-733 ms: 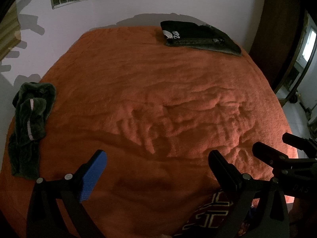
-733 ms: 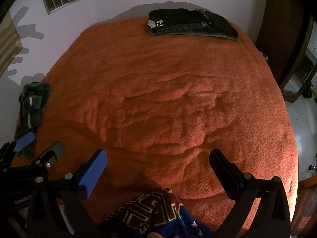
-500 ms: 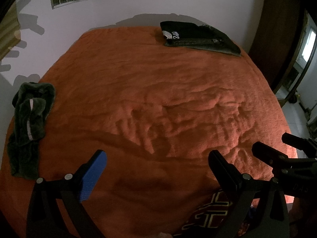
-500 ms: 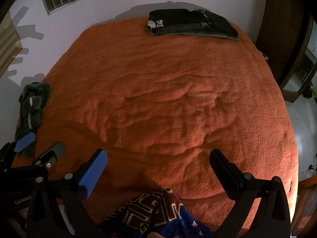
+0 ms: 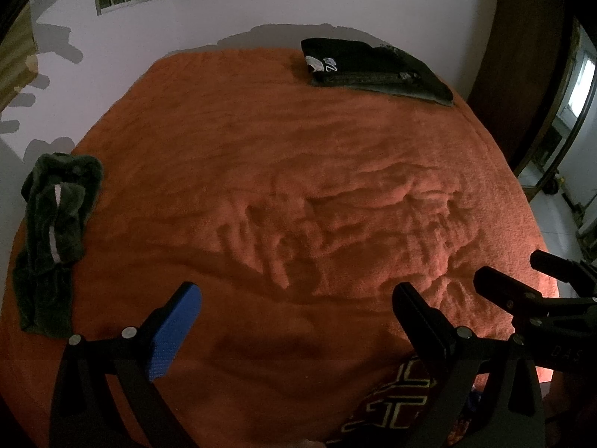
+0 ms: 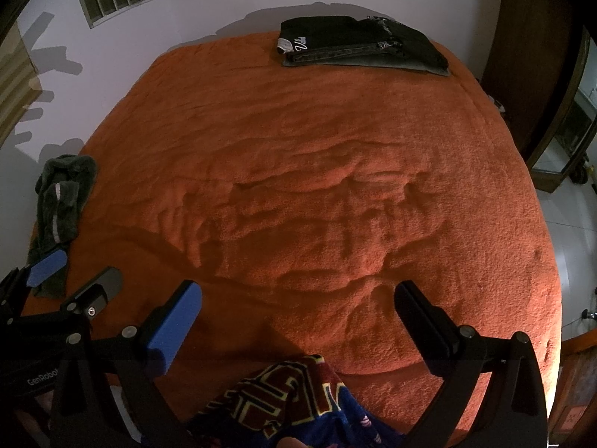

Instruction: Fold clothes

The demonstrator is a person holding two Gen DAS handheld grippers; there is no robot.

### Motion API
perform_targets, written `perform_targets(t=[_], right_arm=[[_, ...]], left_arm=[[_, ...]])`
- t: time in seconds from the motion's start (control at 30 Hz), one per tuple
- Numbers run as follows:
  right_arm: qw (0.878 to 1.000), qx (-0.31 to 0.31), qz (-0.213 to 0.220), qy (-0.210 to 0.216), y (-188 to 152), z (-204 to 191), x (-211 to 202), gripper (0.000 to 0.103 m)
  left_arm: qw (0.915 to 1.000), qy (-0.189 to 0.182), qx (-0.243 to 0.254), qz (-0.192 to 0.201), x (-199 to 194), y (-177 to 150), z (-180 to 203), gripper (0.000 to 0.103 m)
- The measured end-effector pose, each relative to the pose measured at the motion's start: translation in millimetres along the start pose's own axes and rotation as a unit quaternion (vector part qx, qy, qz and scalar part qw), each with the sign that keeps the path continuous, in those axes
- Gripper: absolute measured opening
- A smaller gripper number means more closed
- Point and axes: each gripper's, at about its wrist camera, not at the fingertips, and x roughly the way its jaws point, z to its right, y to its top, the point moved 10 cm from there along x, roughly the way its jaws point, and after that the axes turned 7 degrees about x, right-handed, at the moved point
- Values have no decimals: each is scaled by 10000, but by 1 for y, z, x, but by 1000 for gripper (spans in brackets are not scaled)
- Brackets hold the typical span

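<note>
Hovering side by side over the near edge of the bed (image 5: 298, 142), the left gripper (image 5: 296, 308) and the right gripper (image 6: 298, 306) both stand with fingers wide apart and nothing between them. On the orange blanket, a crumpled dark green garment (image 5: 52, 224) lies at the far left edge, unfolded, while a folded black stack (image 6: 358, 44) sits at the far end near the wall. A patterned blue and red cloth (image 6: 298, 399) shows at the near edge, below the right gripper; whether it is laundry or the person's clothing I cannot tell. The step in hand looks like fetching the next piece. Doing it well probably means taking the green garment by two separate edges, carrying it to the bare middle and spreading it flat before any fold.
</note>
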Motion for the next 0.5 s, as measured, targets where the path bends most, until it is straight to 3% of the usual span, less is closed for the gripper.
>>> perform_targets(t=[0.5], right_arm=[[10000,5,-6,61,-3,-2,1,103]], left_arm=[[10000,42,8,26,2,-4,1,102]])
